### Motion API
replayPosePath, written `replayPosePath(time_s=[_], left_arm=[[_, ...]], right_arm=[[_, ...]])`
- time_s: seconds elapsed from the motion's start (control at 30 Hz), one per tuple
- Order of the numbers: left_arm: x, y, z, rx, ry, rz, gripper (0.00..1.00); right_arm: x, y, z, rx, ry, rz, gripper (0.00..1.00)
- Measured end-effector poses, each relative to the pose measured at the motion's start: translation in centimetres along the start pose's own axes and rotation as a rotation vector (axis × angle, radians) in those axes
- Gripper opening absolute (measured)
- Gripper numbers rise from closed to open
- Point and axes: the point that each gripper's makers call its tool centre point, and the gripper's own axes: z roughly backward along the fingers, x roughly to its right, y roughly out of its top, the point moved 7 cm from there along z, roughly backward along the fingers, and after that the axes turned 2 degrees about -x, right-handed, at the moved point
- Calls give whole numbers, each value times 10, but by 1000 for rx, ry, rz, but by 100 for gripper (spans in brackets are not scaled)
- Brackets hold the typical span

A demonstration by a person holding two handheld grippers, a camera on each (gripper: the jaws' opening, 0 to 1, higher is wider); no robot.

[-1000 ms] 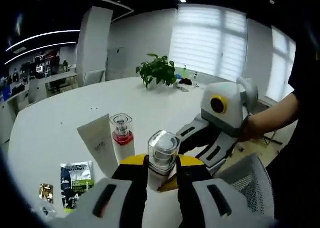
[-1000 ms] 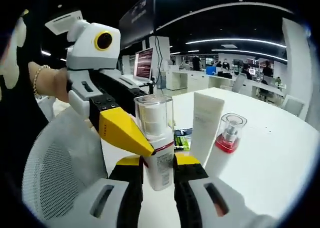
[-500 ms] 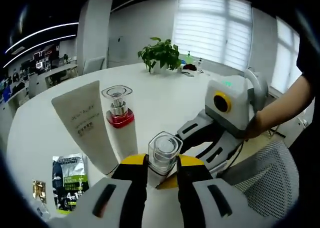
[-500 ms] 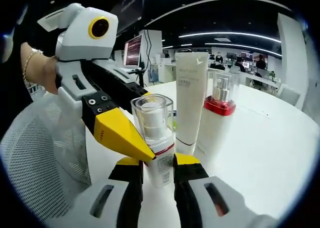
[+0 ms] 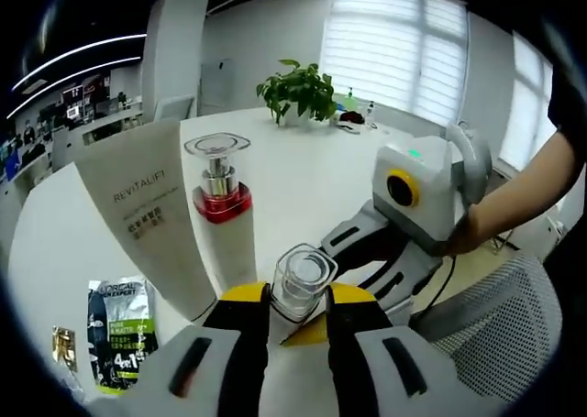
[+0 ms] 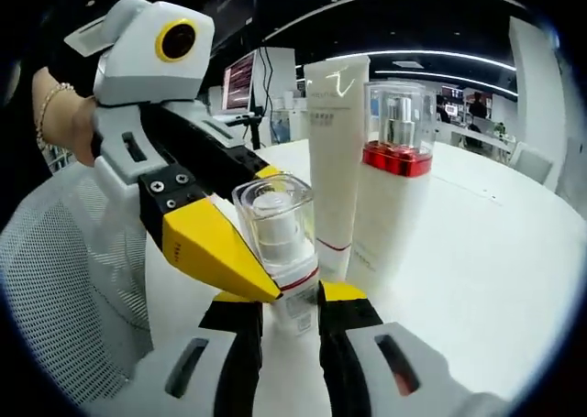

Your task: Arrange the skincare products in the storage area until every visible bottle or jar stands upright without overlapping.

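Nearest in my left gripper view, the left gripper (image 5: 295,309) has its yellow-tipped jaws closed in on the small clear-capped bottle (image 5: 300,281), which stands upright between them on the white table (image 5: 303,174). In my right gripper view the right gripper (image 6: 289,309) pinches the same small bottle (image 6: 278,252) low on its white body, jaws narrow against its sides, while the left gripper's yellow jaw (image 6: 215,252) presses in from the left, touching the bottle near its red band. Both grippers have hold of this one bottle. Near left on the table lie a green-and-black sachet (image 5: 119,330) and, at the far-left edge, a small gold packet (image 5: 64,345), both flat. Just beyond the small bottle stands a taller white pump bottle with a red collar and clear cap (image 5: 223,220), upright, and beside it on the left a white tube marked REVITALIFT (image 5: 147,217), standing on its cap and leaning slightly. The right gripper's grey body with its yellow ring (image 5: 408,202) enters from the right, held by a person's hand (image 5: 463,238). A mesh chair back (image 5: 500,330) sits near right. Far across the table is a potted plant (image 5: 298,92), with blinds-covered windows (image 5: 394,55) behind.
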Motion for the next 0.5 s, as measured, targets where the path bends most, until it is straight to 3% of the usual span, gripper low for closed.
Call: replayPosePath(time_s=[0.5], left_arm=[[-18, 5, -9, -4, 11, 16, 20]], right_arm=[[22, 2, -13, -31, 35, -1, 23]])
